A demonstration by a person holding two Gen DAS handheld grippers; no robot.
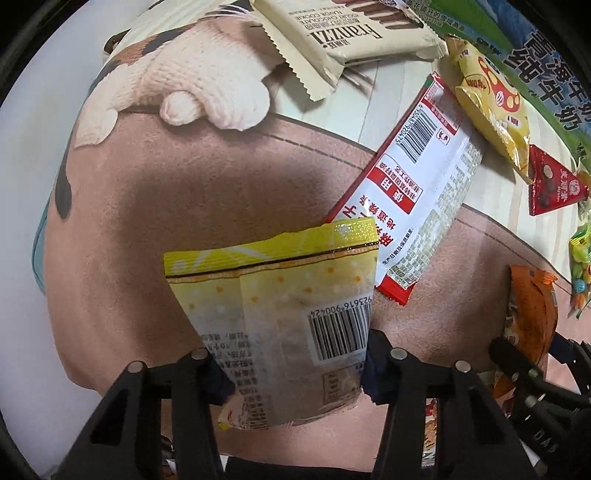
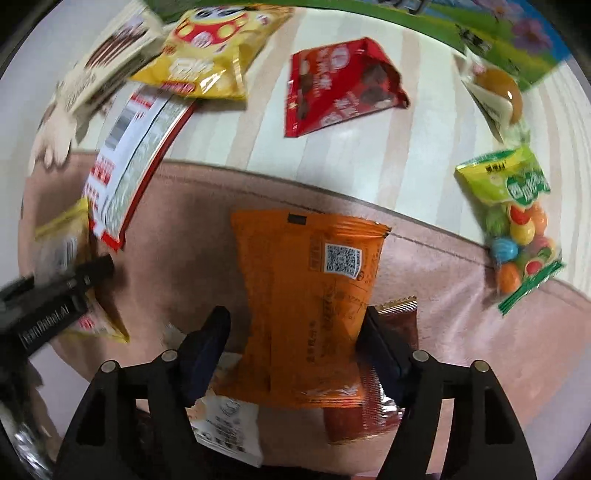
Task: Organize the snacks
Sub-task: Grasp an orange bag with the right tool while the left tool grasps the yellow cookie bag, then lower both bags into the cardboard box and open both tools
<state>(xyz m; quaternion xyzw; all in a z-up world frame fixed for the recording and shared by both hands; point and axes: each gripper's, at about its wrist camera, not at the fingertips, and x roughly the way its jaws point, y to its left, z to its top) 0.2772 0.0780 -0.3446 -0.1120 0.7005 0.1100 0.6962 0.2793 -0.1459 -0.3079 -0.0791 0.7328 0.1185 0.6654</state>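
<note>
Black fingers of the left tool point(image 1: 291, 373) are pinching a pale yellow snack packet point(image 1: 280, 325), barcode side facing up, over the pink part of a printed mat point(image 1: 184, 192). Both pads are pressing on the packet's lower half, so the tool is gripping it. Just beyond the yellow packet, a red-and-white pouch point(image 1: 421, 192) is lying aslant, its near corner tucked behind the packet's top edge. Farther past the packet, a cream Franzzi cookie pack point(image 1: 343, 33) is resting near the knitted cat paw printed on the mat. To the right of the yellow packet, an orange packet point(image 1: 532, 314) is showing beside the other tool.

From the right wrist, the right tool point(image 2: 295, 332) is standing around that orange packet point(image 2: 310, 295). One pad is sitting against the packet's right edge while the left pad is standing clear of it, so the jaws are open. Under the orange packet, a brown wrapper point(image 2: 388, 369) and a white packet point(image 2: 229, 424) are lying on the mat point(image 2: 461, 350). Beyond the orange packet, a red chocolate bag point(image 2: 343, 85) and a yellow chip bag point(image 2: 207, 62) are lying on the striped tabletop point(image 2: 417, 147). Right of the orange packet, a green bag of coloured candies point(image 2: 517, 221) is straddling the mat's edge.
</note>
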